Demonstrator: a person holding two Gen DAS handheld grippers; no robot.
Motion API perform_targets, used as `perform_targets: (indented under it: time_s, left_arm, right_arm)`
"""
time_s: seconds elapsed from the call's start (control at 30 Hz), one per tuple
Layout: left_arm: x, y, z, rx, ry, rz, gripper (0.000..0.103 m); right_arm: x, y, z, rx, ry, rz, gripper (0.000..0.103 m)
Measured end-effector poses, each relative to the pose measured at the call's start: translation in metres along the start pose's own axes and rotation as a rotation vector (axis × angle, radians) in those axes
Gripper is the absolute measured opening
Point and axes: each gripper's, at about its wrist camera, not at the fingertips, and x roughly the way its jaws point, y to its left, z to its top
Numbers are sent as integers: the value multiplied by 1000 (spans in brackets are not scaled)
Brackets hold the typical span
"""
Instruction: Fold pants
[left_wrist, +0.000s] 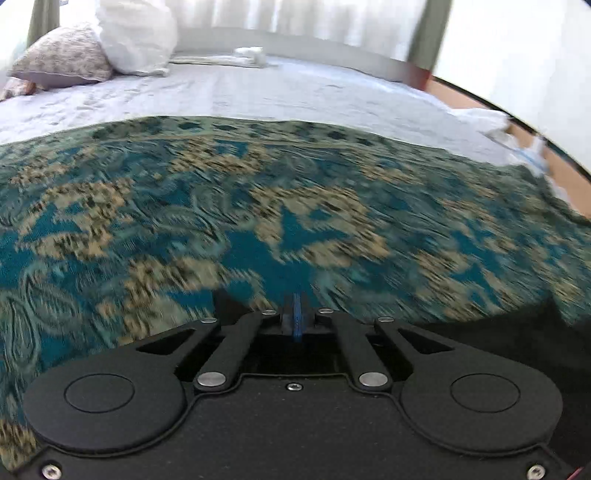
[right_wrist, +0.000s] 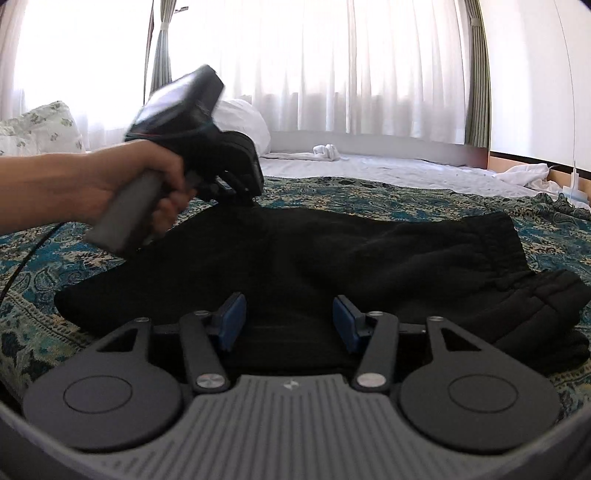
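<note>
Patterned bedspread (left_wrist: 258, 206) blurred; black pants (right_wrist: 332, 258) partly hidden.

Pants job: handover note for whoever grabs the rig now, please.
Left tool: shut; the right wrist view shows its tip down at the far edge of the pants, grip unclear.
Right tool: open, pads either side of the near edge, not pinching.
Pants: black, spread across the patterned bedspread, waistband to the right, near side partly doubled over.
Done: laid out, maybe a first fold.
Left: grasp and finish folding.
</note>
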Motion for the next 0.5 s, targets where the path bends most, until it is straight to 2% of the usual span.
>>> perform_targets:
  time_s: [0.07, 0.17, 0.33, 0.5]
  left_arm:
    - [6, 3, 8, -12, -4, 38, 4]
    - [-2, 11, 18, -55, -29, 22, 8]
    - [-34, 4, 13, 33, -73, 42, 12]
    - [-68, -9, -7, 90, -91, 50, 20]
  right_arm:
    - [0, 1, -2, -1, -4, 5, 65]
    - [1, -1, -3, 4, -8, 15, 66]
    - [7, -4, -2, 15, -15, 20, 68]
    - [2, -10, 4, 65, -13, 58, 71]
